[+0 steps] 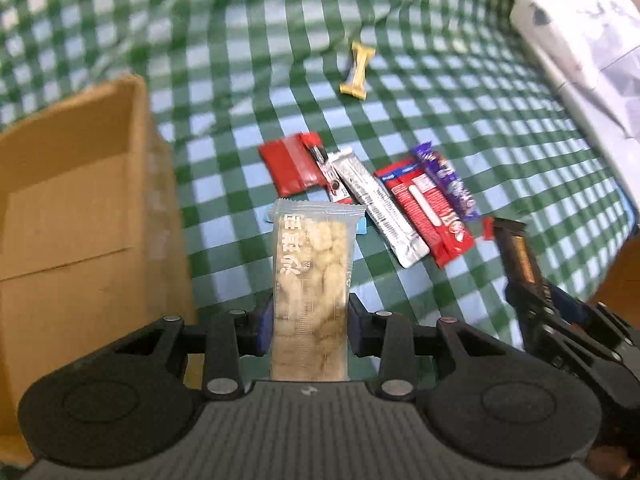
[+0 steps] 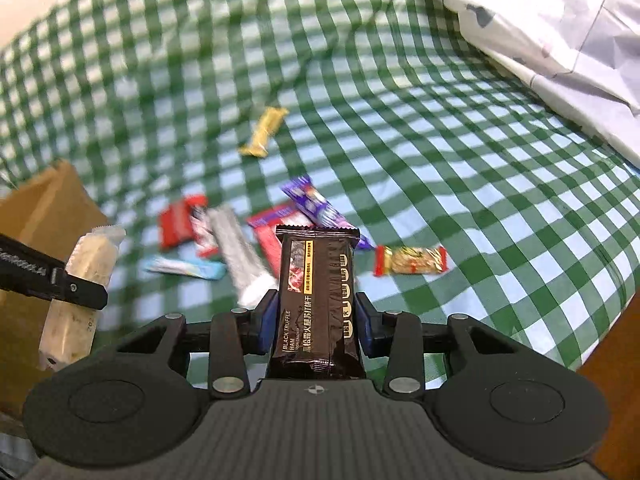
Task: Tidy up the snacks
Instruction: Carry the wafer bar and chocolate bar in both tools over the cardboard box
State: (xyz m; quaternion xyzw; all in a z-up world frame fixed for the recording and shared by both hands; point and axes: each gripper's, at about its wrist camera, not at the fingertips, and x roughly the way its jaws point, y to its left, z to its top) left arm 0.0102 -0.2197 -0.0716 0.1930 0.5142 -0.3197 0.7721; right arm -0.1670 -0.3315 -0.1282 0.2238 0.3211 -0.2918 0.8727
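Both grips are on: the left gripper (image 1: 308, 324) has its jaws clamped on the sides of a pale puffed-rice bar (image 1: 310, 280) in a clear wrapper, and the bar's long axis runs straight up the middle of the left wrist view, its crimped far end pointing at the pile. Over on the other side, the right gripper (image 2: 316, 324) has its jaws pressed on the sides of a dark black-truffle cracker pack (image 2: 316, 300), which likewise stands lengthwise up the centre of the right wrist view, crimped end away from the camera. Both packs look lifted clear of the green checked cloth (image 1: 440, 100), so two items appear to be in transit. Moving outward, plenty is left: a red pouch (image 1: 292, 166), a silver bar (image 1: 376, 208) and a red-and-white bar (image 1: 428, 216) lie side by side at mid-frame, slanting from upper left to lower right, with a purple bar (image 1: 448, 178) just beside them. A blue wrapper (image 2: 186, 269) lies flat near them, a red-ended nut bar (image 2: 410, 261) sits crosswise to the right, and a yellow bar (image 1: 357, 70) lies well apart, higher up the frame. The open cardboard box (image 1: 80, 184) fills the left of the left wrist view, and the part of its interior in view shows no snacks, so sorting looks to be at an early stage.
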